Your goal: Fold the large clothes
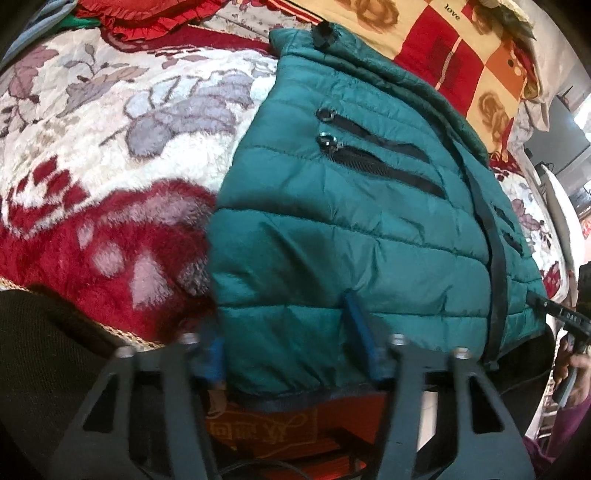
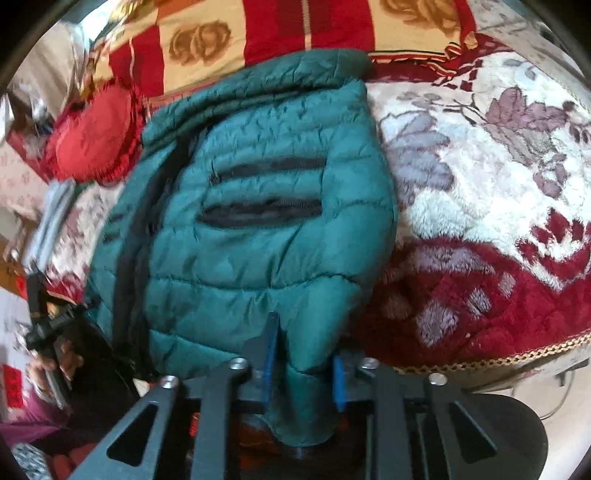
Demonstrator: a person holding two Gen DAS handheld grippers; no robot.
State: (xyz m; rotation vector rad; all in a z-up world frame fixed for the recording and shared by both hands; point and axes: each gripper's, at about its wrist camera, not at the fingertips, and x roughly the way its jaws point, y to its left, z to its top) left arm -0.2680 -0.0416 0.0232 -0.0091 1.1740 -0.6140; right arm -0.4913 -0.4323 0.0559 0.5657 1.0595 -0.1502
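Right gripper [image 2: 301, 369]: blue pads clamped on a bunched fold of the green jacket [image 2: 258, 206] at its near hem, a grip suited to lifting that edge over. Left gripper [image 1: 291, 339]: fingers straddle the hem at the other corner, pads pressing into the padding. The jacket lies flat on the plush floral blanket [image 1: 110, 155], zipped front up. Shell is quilted, glossy, puffy; the pocket zippers [image 1: 373, 162] are black.

A bed is covered by a plush floral blanket [image 1: 122, 155] (cream, maroon, mauve). Beyond the blanket, a red-and-yellow checked rose-printed cover [image 2: 280, 33] and a red frilled cushion [image 2: 96, 136] are seen.
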